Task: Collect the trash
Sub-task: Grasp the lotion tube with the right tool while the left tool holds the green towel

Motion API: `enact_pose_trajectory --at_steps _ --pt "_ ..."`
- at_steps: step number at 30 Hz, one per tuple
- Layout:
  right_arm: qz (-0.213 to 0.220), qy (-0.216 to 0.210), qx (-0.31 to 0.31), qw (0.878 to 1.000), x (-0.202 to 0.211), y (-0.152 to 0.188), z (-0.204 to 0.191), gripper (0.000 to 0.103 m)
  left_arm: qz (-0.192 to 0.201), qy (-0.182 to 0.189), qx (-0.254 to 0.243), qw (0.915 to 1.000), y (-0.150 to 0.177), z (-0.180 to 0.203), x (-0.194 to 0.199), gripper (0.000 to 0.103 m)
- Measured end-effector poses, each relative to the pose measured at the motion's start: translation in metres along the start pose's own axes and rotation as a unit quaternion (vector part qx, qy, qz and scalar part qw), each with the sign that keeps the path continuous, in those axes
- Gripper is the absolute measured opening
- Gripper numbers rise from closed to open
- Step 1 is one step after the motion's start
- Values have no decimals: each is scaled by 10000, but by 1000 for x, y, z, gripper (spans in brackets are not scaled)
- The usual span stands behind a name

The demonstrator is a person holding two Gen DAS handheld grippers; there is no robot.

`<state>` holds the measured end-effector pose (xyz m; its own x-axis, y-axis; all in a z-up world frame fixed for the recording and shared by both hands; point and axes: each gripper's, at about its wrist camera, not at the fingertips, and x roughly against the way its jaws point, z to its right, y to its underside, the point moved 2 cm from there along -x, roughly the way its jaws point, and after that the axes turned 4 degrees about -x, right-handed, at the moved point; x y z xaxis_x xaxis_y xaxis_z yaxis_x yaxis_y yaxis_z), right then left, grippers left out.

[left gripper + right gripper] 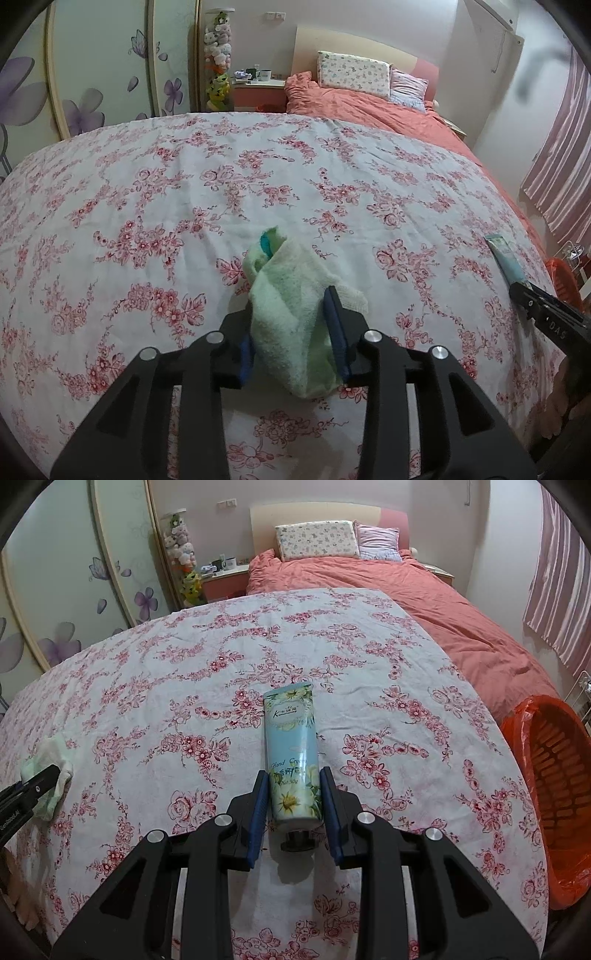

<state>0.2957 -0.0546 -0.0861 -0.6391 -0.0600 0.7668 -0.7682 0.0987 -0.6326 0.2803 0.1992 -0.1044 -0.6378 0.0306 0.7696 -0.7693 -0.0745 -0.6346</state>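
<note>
left gripper point(293, 326): fingers clamped on green towel point(291, 314), floral desk point(147, 206) centre | right gripper point(293, 805): fingers straddling hand cream tube point(293, 753), contact unclear | orange bin point(554, 794) at 3 o'clock

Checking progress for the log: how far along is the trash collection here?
Early. Nothing visibly binned: what shows of the orange bin beside the bed looks empty. In hand: the left claw brackets the pale green cloth, and the right claw brackets the hand cream tube; both items lie on the floral sheet, and firm closure isn't clear. Left: lift both and drop them in the bin.
</note>
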Motion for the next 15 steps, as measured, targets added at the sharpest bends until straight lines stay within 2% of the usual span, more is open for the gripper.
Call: enact_pose_trajectory --at_steps 15 --pt "-8 -140 -100 9999 1 0 4 30 -30 -115 -91 9999 -3 10 -5 37"
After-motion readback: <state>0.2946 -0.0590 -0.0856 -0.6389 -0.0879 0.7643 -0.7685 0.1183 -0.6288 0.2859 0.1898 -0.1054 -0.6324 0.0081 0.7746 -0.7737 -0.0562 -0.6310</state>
